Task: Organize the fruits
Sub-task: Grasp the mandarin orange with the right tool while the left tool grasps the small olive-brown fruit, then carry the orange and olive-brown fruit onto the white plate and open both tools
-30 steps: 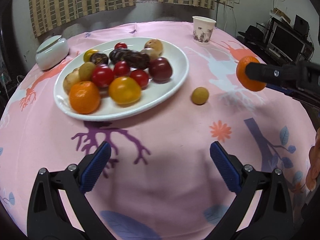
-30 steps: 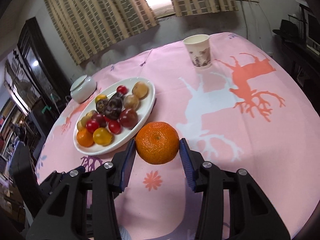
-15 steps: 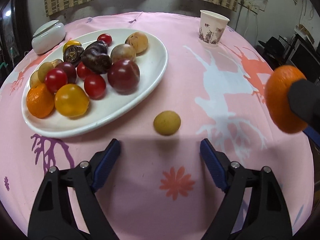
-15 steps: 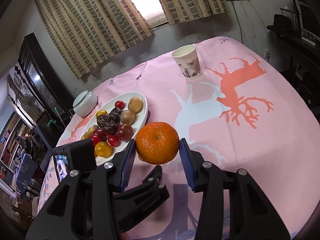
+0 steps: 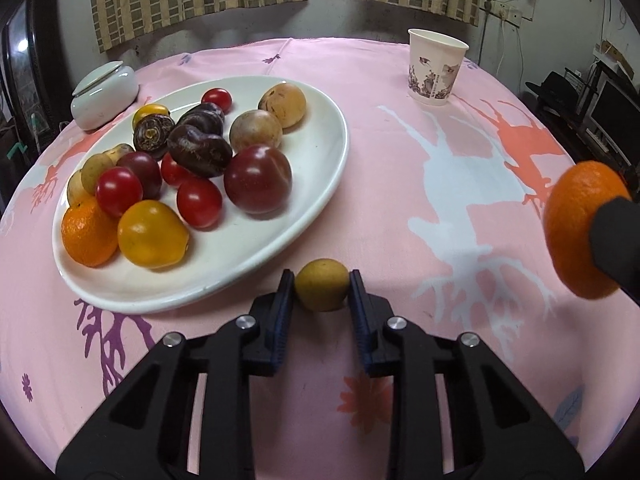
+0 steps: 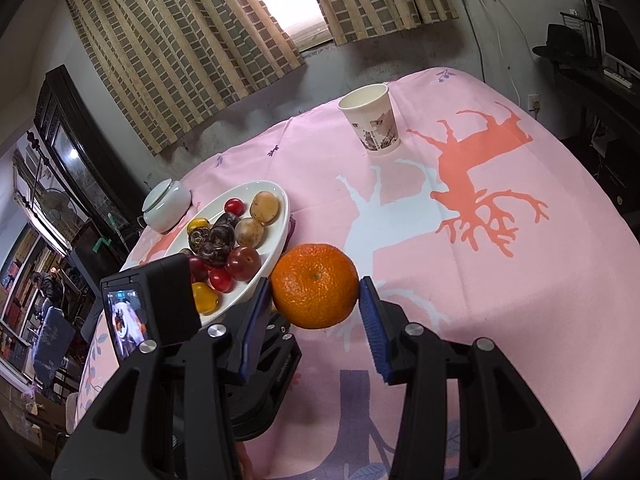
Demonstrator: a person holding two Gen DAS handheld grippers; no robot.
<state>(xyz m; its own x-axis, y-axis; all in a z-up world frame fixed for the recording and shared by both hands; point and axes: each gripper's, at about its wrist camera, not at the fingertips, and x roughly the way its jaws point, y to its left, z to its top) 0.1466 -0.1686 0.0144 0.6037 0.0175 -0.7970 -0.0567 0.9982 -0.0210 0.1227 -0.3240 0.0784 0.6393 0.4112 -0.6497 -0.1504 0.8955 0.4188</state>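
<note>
Left gripper (image 5: 322,286) clamped on small yellow fruit (image 5: 321,285), right gripper (image 6: 316,300) on orange (image 6: 315,286); round fruit may slip out when lifted

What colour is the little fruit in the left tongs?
Yellowish-brown fruit, clearest in the left wrist view.

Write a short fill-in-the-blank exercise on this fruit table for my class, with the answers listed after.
1. The right claw holds a ____.
2. The left claw grips a small yellow-brown fruit lying on the ____.
3. Most fruit sits on a white oval ____.
4. The paper cup stands ____.

Answers: tangerine; tablecloth; plate; upright
</note>
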